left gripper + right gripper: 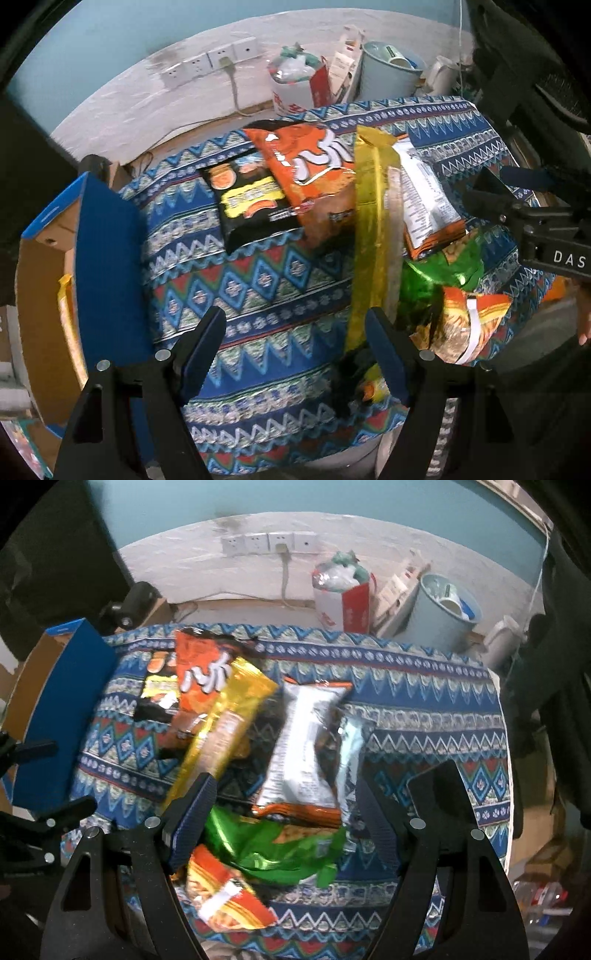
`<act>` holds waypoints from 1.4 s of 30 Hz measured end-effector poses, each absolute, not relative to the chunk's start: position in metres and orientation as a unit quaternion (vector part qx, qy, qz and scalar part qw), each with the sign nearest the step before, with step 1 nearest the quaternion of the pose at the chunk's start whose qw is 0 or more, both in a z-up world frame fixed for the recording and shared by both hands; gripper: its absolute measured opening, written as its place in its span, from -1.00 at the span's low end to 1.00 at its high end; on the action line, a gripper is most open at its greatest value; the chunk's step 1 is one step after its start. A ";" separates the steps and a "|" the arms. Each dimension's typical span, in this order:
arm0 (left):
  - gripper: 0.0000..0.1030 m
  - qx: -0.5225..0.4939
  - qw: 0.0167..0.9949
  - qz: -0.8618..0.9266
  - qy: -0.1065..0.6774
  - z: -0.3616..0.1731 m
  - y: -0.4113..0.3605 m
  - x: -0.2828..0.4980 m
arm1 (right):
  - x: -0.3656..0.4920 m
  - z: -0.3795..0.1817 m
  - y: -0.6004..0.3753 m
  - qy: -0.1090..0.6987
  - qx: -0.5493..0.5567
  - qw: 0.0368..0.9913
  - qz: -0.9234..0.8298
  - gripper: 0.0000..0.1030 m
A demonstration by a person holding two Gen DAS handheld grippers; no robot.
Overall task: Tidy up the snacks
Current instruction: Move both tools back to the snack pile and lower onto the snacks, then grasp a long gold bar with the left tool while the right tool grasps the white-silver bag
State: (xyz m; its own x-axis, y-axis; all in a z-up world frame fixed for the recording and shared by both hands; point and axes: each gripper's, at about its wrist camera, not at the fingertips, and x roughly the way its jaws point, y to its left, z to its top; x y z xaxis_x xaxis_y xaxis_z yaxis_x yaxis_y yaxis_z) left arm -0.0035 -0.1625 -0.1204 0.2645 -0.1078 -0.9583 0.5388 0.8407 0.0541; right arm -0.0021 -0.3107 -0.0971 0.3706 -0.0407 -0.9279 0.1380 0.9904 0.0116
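Note:
Several snack packets lie in a pile on a patterned cloth (258,280). A long yellow packet (369,229) (225,727) lies across an orange bag (314,166) (199,672), next to a black packet (251,199), a silver-backed packet (424,199) (306,746), a green packet (428,280) (266,845) and an orange-white packet (465,325) (221,893). My left gripper (295,354) is open and empty, its right finger beside the yellow packet's near end. My right gripper (284,830) is open over the green and silver-backed packets, holding nothing.
An open blue cardboard box (103,258) (62,709) stands at the cloth's left edge with a yellow packet inside. Behind the table are a wall with sockets (269,542), a stuffed bag (340,594) and a pale bin (439,609). My right gripper shows at the left wrist view's right edge (524,221).

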 end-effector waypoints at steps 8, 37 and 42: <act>0.53 0.168 0.746 -0.214 0.607 -0.149 -0.188 0.006 | -0.005 -0.113 -0.338 0.567 0.075 0.818 -0.066 0.50; -0.17 0.133 0.707 -0.261 0.644 -0.214 -0.223 0.025 | 0.011 -0.157 -0.347 0.594 0.086 0.799 -0.047 0.50; 0.07 0.137 0.707 -0.247 0.649 -0.221 -0.225 0.030 | 0.014 -0.160 -0.343 0.597 0.080 0.797 -0.041 0.50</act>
